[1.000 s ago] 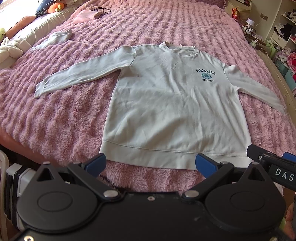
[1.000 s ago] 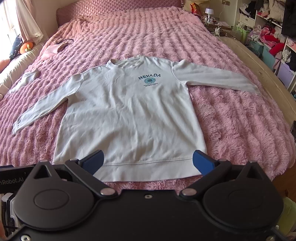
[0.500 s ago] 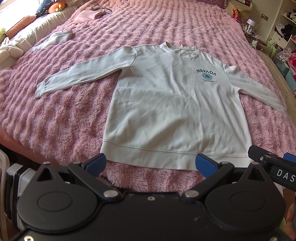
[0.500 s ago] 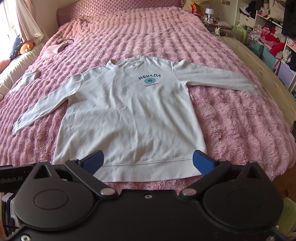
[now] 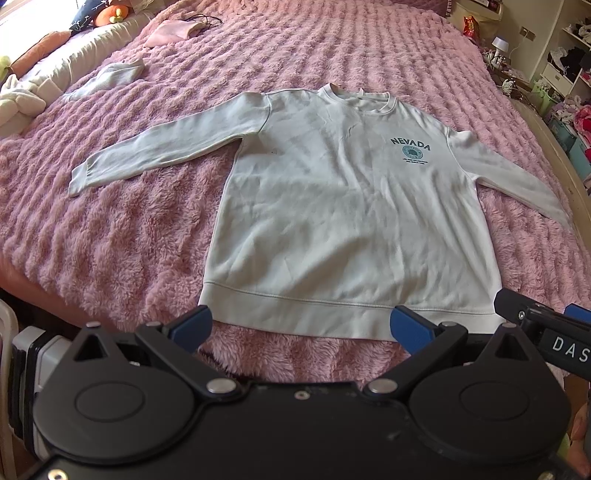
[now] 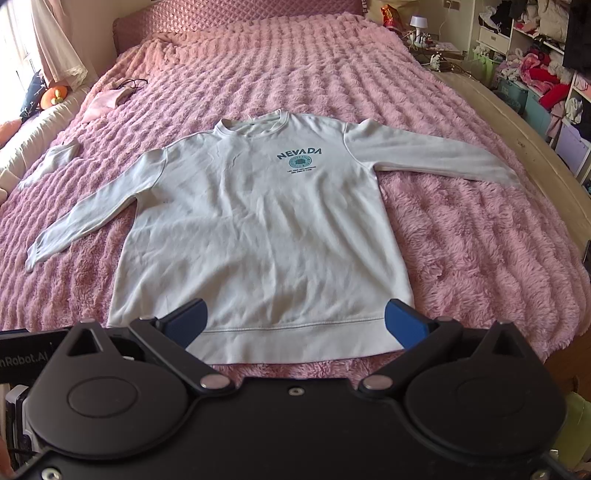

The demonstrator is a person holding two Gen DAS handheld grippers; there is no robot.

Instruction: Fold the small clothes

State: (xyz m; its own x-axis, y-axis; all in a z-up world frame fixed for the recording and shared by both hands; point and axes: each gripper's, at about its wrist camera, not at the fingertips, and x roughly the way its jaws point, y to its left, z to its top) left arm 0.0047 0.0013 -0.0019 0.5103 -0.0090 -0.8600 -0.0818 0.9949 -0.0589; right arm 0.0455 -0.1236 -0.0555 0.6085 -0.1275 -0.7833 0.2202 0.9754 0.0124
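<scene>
A pale long-sleeved sweatshirt [image 5: 343, 214] [image 6: 258, 229] with a teal "NEVADA" print lies flat and face up on the pink fluffy bedspread [image 5: 110, 229] [image 6: 480, 251], both sleeves spread outward, hem toward me. My left gripper [image 5: 301, 326] hovers open just short of the hem, its blue fingertips [image 5: 192, 326] wide apart with nothing between them. My right gripper [image 6: 295, 323] is open too, above the hem band, and holds nothing. At the right edge of the left wrist view part of the right gripper's body [image 5: 543, 328] shows.
A small folded pale garment [image 5: 110, 75] [image 6: 55, 158] and a pink item [image 5: 171, 29] [image 6: 107, 103] lie at the bed's far left. Cream bedding and soft toys [image 5: 110, 14] line the left side. A wooden bed edge [image 6: 517, 122] and cluttered shelves [image 6: 535, 66] lie to the right.
Almost nothing: the left wrist view has crept very slightly, and both grippers remain open near the hem. The sweatshirt has not moved.
</scene>
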